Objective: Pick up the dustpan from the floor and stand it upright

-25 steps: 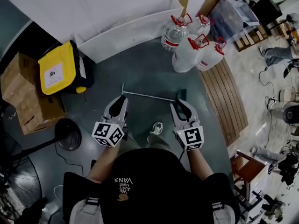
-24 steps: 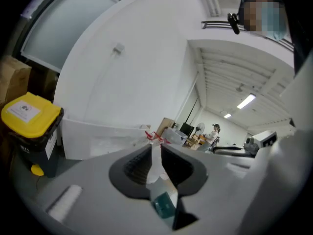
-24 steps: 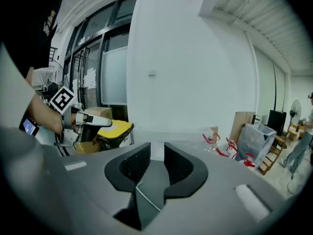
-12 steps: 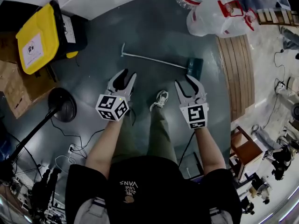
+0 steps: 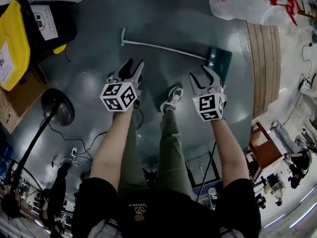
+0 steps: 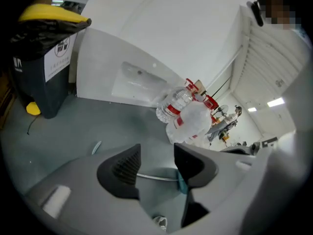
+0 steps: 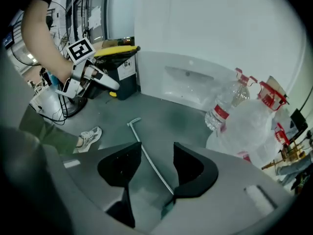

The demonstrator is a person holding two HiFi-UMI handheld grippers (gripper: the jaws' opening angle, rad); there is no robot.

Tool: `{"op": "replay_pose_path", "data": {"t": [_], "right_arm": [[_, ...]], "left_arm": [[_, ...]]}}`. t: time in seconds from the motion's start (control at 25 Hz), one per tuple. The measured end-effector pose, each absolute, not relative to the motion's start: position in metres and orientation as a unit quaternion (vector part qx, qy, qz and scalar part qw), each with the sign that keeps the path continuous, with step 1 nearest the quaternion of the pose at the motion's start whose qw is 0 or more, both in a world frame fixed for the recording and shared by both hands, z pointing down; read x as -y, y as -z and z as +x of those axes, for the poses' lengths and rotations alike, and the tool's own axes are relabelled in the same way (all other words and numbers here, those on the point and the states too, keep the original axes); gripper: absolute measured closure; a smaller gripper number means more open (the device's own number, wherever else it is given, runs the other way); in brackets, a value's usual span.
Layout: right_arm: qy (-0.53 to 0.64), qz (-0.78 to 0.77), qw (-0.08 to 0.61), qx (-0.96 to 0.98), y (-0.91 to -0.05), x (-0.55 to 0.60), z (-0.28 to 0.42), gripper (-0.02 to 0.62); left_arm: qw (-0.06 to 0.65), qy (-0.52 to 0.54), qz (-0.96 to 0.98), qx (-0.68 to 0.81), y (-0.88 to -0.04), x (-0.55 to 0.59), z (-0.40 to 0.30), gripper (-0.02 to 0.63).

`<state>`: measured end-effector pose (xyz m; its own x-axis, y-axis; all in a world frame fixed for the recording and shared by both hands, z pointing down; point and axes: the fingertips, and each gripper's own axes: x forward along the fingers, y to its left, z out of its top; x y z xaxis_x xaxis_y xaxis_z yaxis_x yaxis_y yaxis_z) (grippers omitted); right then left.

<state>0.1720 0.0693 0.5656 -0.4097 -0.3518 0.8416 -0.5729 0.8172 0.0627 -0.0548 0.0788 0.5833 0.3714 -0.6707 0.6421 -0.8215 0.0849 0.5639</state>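
The dustpan [image 5: 171, 50] lies flat on the floor [image 5: 163, 14], pan end at far right. The left tool [image 5: 134, 63] and right tool [image 5: 202, 75] hover near it; their jaws have just been opening and are empty. Best set the right tool square across the thin handle [image 5: 148, 45] before closing.

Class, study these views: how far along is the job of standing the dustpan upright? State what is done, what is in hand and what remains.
Done: nothing yet; the dustpan lies flat on the floor, untouched. In hand: the left gripper and right gripper hang above the floor near it; their fingers have just been opening, with nothing held between them. Left: grasp the handle, lift it and stand the dustpan upright.
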Motion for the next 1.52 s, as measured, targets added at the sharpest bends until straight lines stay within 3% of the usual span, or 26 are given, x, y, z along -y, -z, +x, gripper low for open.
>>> {"op": "replay_pose_path", "data": {"t": [0.44,0.72,1.44,1.48,1.52], "right_arm": [[-0.127,0.190,0.547,0.805,-0.762,-0.076,0.173,0.414],[-0.086,0.114,0.604,0.784,-0.863,-0.072,0.178,0.414],[-0.097,0.030,0.678,0.728,-0.991,-0.077,0.217,0.417],[-0.099,0.036,0.678,0.727,-0.993,-0.077,0.219,0.430],[-0.100,0.043,0.678,0.727,-0.994,-0.075,0.222,0.487]], "left_arm": [[0.546,-0.064,0.607,0.574,-0.749,-0.075,-0.074,0.334],[0.546,-0.075,0.608,0.572,-0.820,-0.082,-0.091,0.324],[0.597,-0.073,0.573,0.557,-0.934,-0.090,-0.072,0.307],[0.599,-0.073,0.572,0.555,-0.936,-0.090,-0.070,0.307],[0.602,-0.071,0.571,0.554,-0.937,-0.090,-0.068,0.307]]}}
